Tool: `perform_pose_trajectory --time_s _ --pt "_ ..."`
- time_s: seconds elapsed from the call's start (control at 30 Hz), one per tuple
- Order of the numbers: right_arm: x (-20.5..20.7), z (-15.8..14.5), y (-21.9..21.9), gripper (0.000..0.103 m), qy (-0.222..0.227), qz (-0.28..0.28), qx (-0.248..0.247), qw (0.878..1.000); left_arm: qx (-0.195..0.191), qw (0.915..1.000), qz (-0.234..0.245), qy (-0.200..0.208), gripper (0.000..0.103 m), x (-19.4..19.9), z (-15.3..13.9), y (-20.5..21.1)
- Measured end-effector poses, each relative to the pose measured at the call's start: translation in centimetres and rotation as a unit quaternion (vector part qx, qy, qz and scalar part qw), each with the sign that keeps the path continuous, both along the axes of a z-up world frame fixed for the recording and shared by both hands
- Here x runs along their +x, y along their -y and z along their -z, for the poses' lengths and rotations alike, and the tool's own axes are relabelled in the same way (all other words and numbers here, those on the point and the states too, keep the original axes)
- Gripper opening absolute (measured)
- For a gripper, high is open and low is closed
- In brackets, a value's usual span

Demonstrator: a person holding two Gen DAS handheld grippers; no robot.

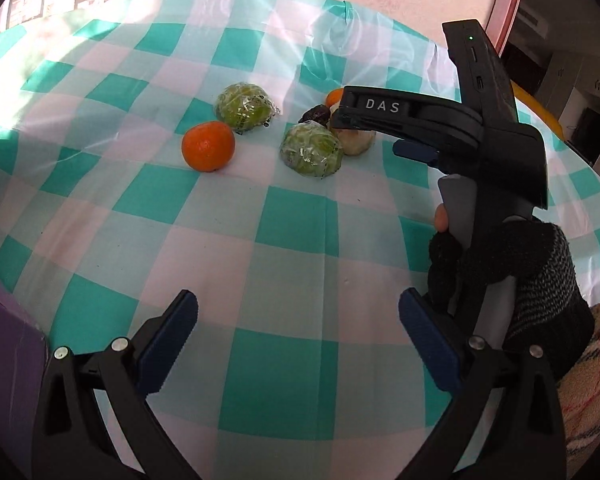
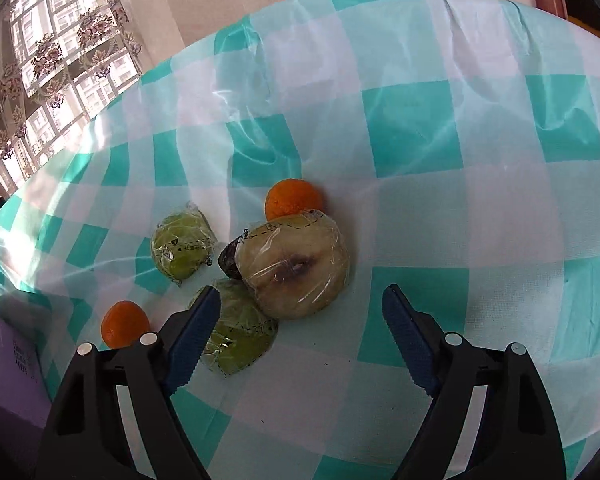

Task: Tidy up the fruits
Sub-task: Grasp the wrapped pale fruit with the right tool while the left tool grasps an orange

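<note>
Right hand-held gripper (image 2: 300, 332): jaws spread wide, holding nothing, poised low over the counter (image 2: 460, 220) just short of the fruit cluster; its blue-padded fingers (image 2: 192, 336) bracket the near side of the pale wrapped fruit (image 2: 296, 268), the probable target. To take it well, advance so both pads clear the fruit's widest part, then close gently, since the plastic film looks slippery and the flesh soft. Obstruction: a wrapped green fruit (image 2: 240, 336) lies partly under the left pad and touches the pale one, so the pad is likely to snag or nudge it; a small dark fruit (image 2: 230, 260) is wedged against the pale fruit's far-left side. Left hand-held gripper (image 1: 296, 344): likewise fully open and empty, held back over bare checked cloth, well apart from the fruit; the gloved hand (image 1: 512, 276) grips the right tool beside it. Further items: near orange (image 1: 208, 146), loose and standing free; second wrapped green fruit (image 1: 244, 107), separate; far orange (image 2: 294, 200) behind the pale fruit, touching or nearly so. Purple box (image 1: 4, 344) at the counter's left edge, possibly the receptacle; cannot tell. Curtained window (image 2: 40, 60) beyond.
</note>
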State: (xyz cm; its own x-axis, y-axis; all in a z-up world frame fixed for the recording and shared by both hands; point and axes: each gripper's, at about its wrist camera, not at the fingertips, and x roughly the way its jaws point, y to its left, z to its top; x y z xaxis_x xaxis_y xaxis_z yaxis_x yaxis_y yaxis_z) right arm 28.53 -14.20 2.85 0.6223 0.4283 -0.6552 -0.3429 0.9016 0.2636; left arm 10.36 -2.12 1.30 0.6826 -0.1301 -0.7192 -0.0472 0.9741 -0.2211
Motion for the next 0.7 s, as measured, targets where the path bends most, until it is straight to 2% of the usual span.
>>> perform_pose_trajectory --time_s 0.17,0.3,0.47,0.57,0.63,0.7 --pt "1.5 0.2 -1.5 0.079 -0.003 0.007 -0.032 0.999 -0.005 1.0000 -0.008 0.001 0.101 -0.1 0.1 -0.2" --pt "2.1 0.3 -1.9 0.079 -0.011 0.008 -0.037 0.999 -0.005 1.0000 -0.008 -0.003 0.101 0.1 0.1 -0.3" --pt "1.9 0.5 -0.7 0.064 -0.017 0.003 -0.005 1.000 -0.004 1.0000 -0.009 -0.001 0.101 0.1 0.1 -0.3" --pt "1.6 0.1 -1.3 0.064 0.001 0.017 -0.033 0.999 0.000 1.0000 -0.009 -0.001 0.101 0.1 0.1 -0.2" --pt "1.8 0.2 -2.8 0.064 0.000 0.018 -0.077 0.997 0.001 1.0000 -0.009 0.000 0.101 0.0 0.2 -0.2" --pt "2.3 0.2 -3.7 0.069 0.003 0.025 -0.108 0.994 0.004 1.0000 -0.009 -0.002 0.101 0.1 0.3 -0.1"
